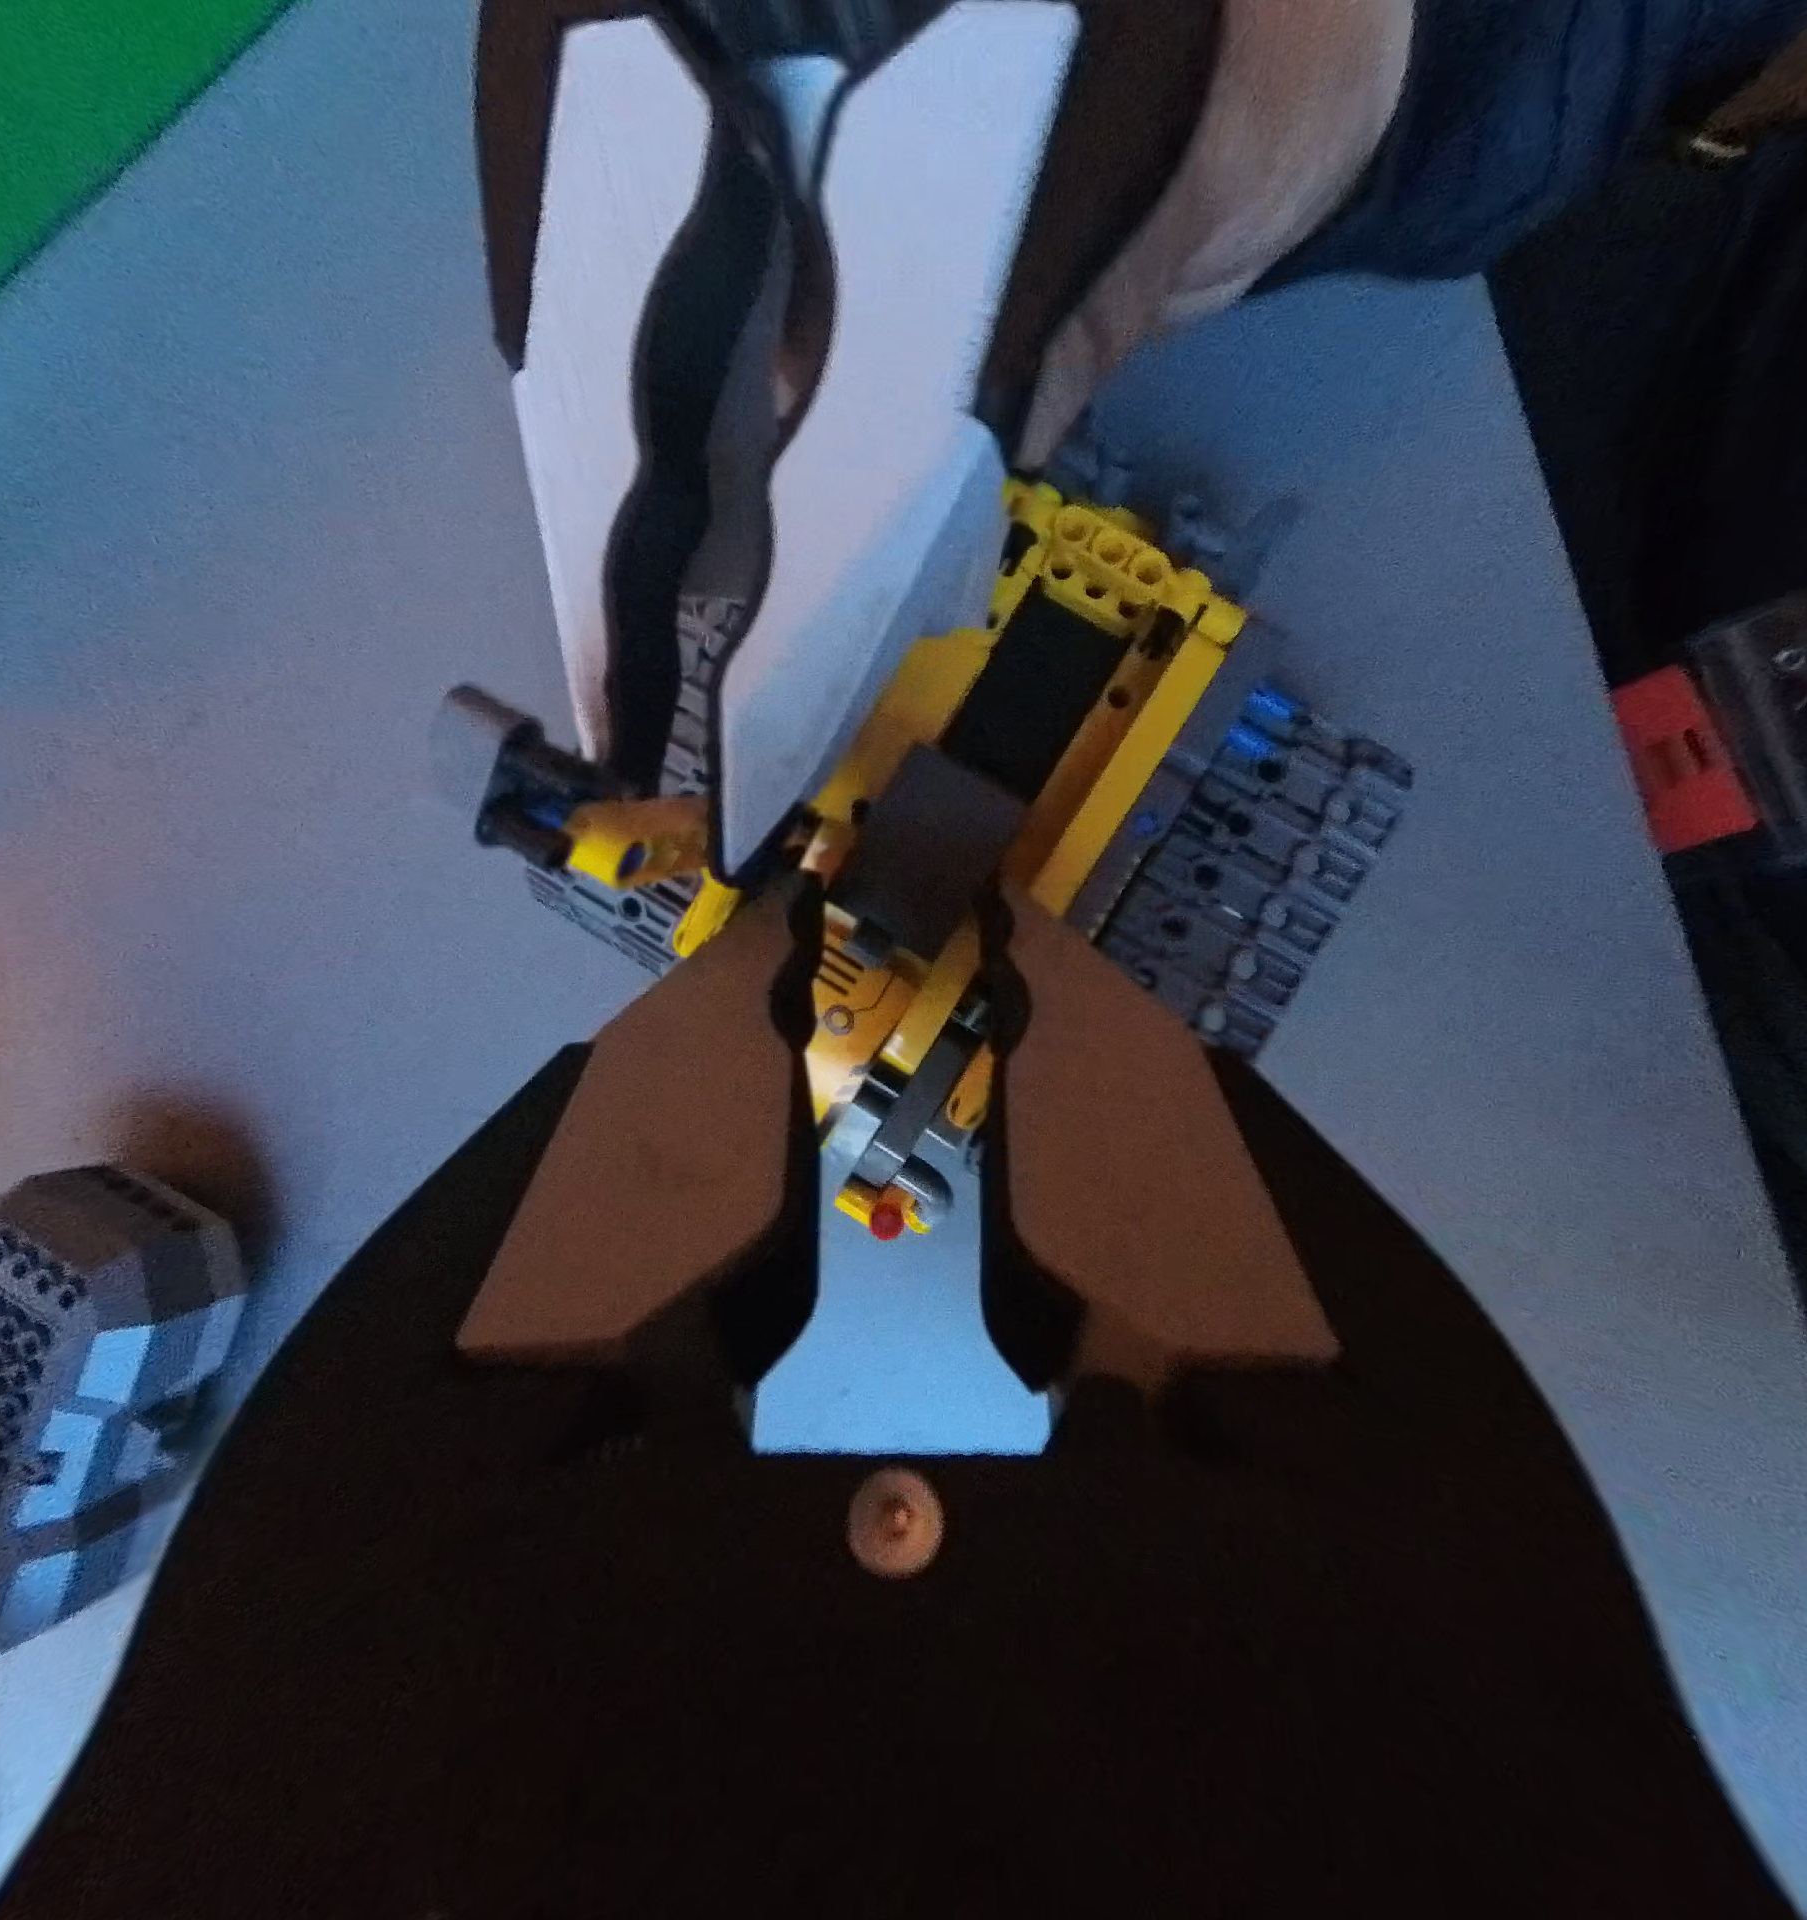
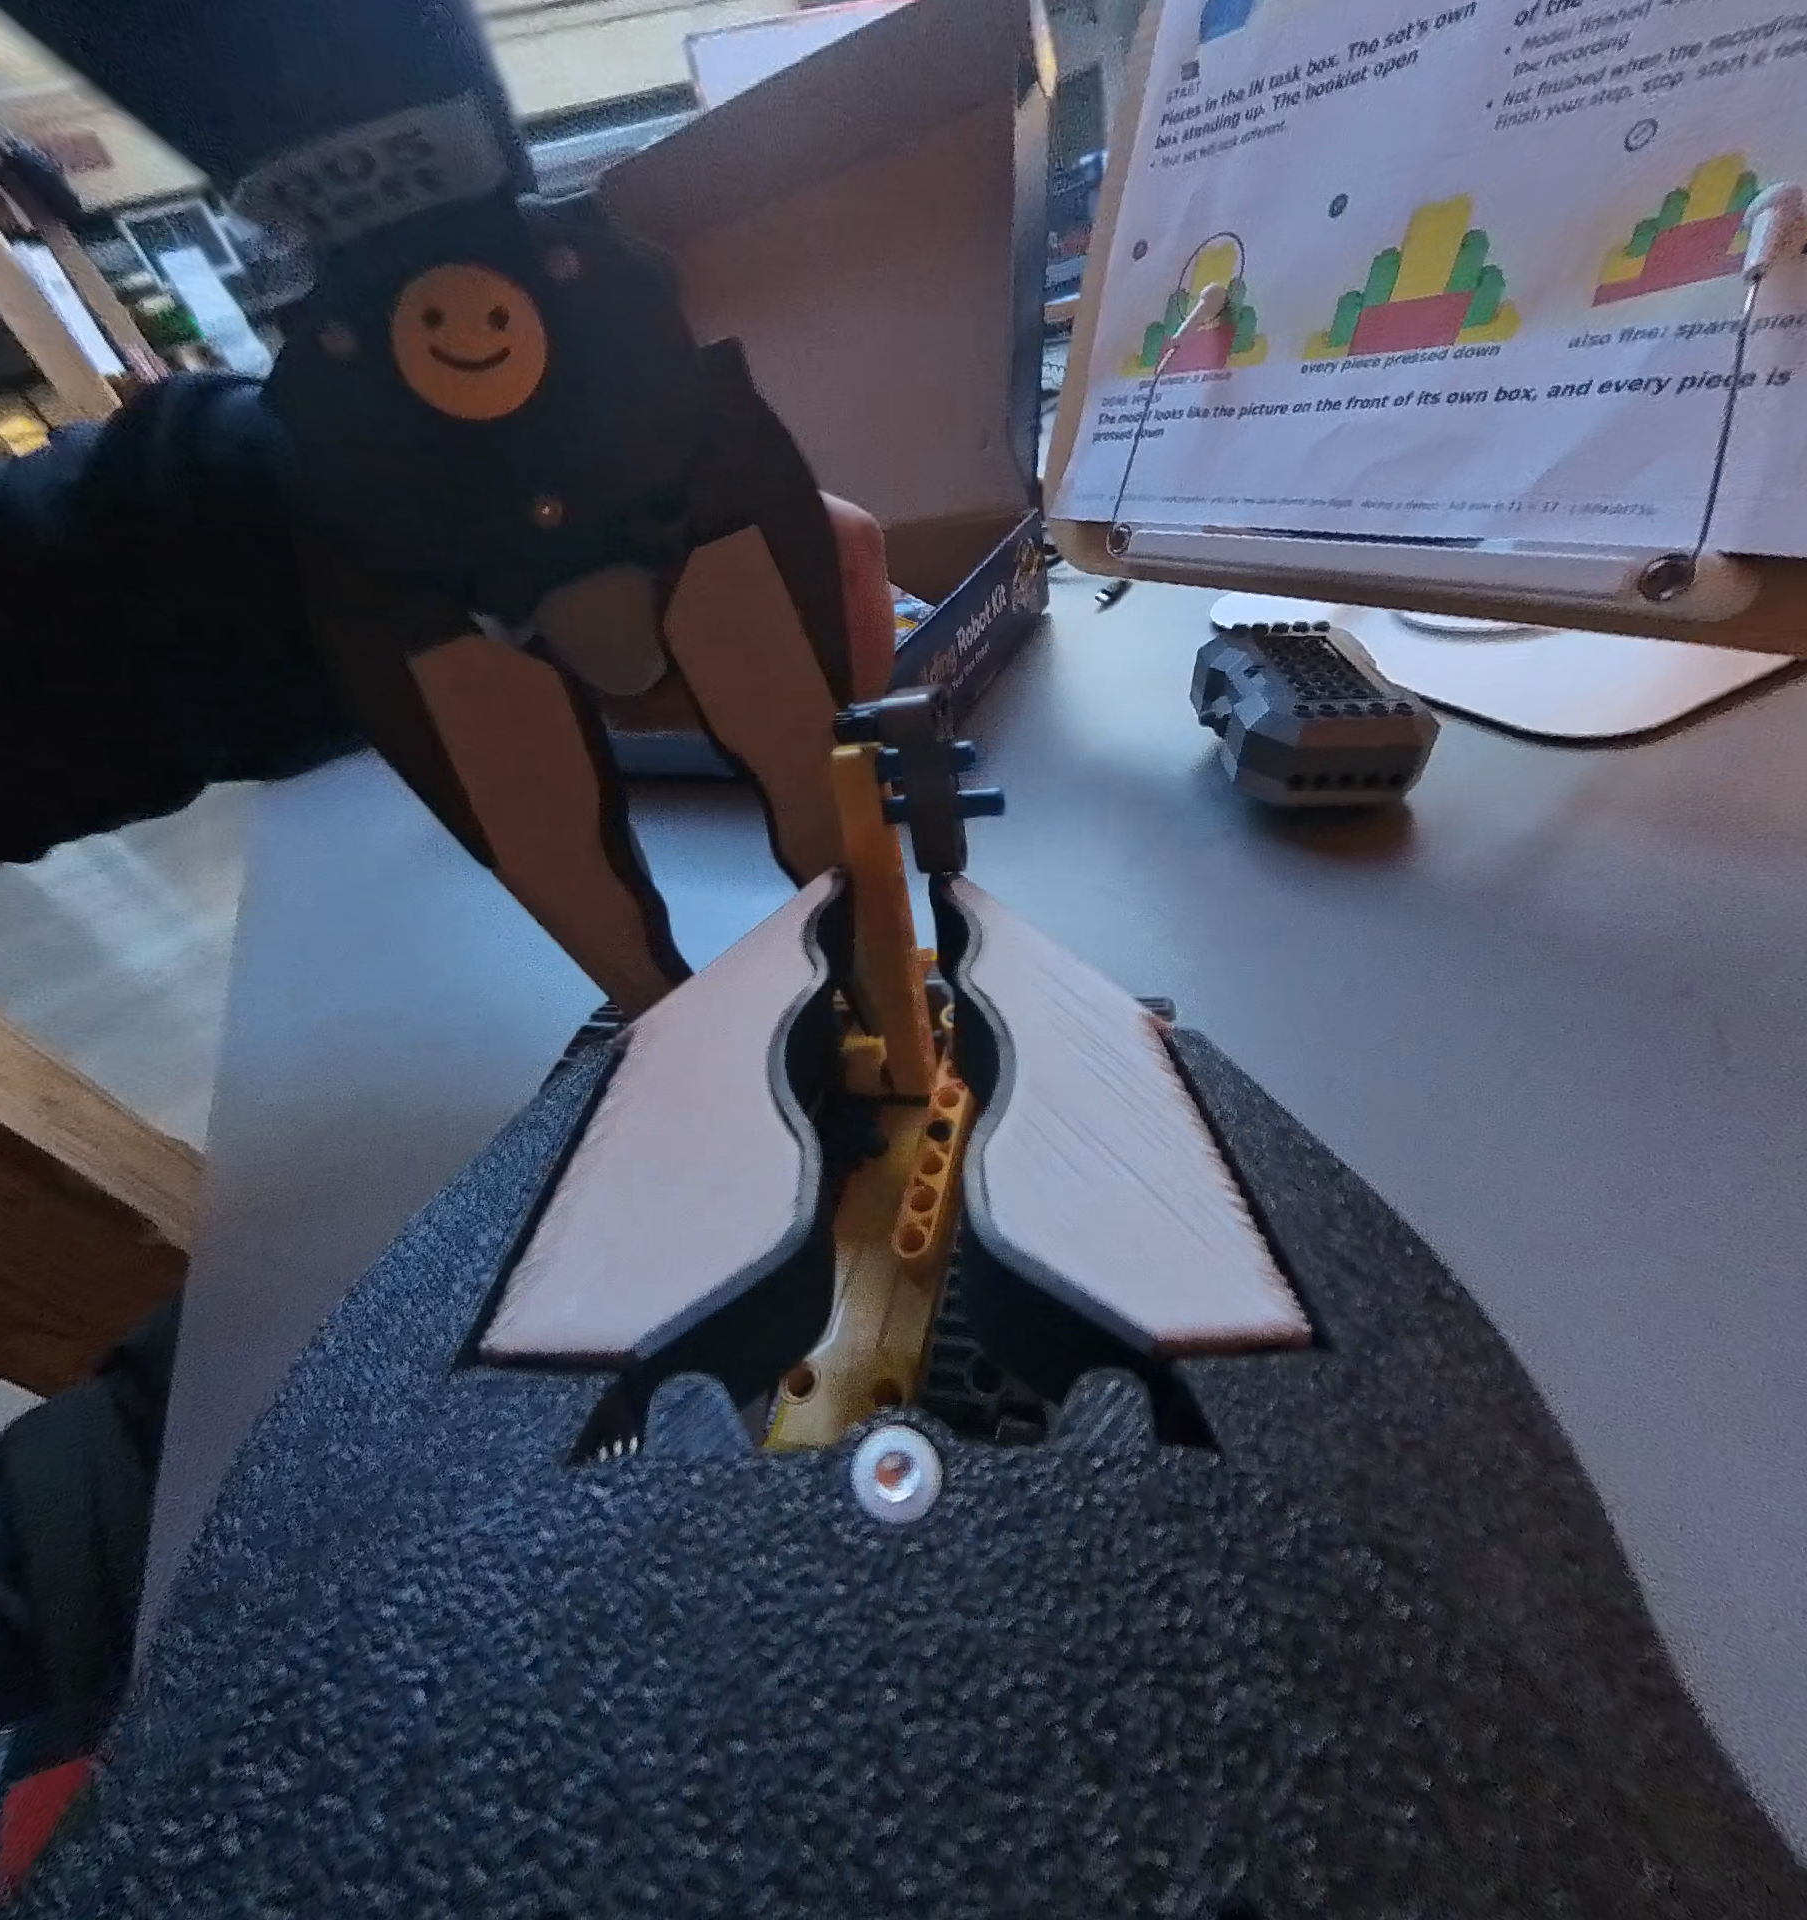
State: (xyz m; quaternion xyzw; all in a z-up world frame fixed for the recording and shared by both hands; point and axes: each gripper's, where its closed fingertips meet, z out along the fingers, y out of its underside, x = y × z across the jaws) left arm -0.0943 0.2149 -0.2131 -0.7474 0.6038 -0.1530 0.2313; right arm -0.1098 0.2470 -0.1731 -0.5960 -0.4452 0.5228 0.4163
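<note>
A yellow and grey tracked brick vehicle [image 1: 1075,717] sits on the pale table [image 1: 255,623]. My left gripper [image 1: 894,925] is shut on the vehicle's yellow and grey front part, one brown pad on each side. My right gripper [image 2: 891,883] is shut on a yellow beam [image 2: 878,935] that stands up from the vehicle. A grey connector with black pins [image 2: 925,790] tops the beam. In the left wrist view the right gripper [image 1: 717,831] comes down from above, with a hand behind it. In the right wrist view the left gripper [image 2: 733,914] reaches down just behind the beam.
A dark grey studded block [image 2: 1314,727] lies on the table, seen also in the left wrist view [image 1: 78,1382]. An open cardboard box [image 2: 857,312] and a wooden stand with a printed sheet [image 2: 1450,260] stand behind. A red object [image 1: 1678,758] lies past the table's right edge. Both grippers' tips are roughly 20 cm from the dark grey studded block [image 2: 1314,727]. Seen from the left wrist view [image 1: 86,1258] as well.
</note>
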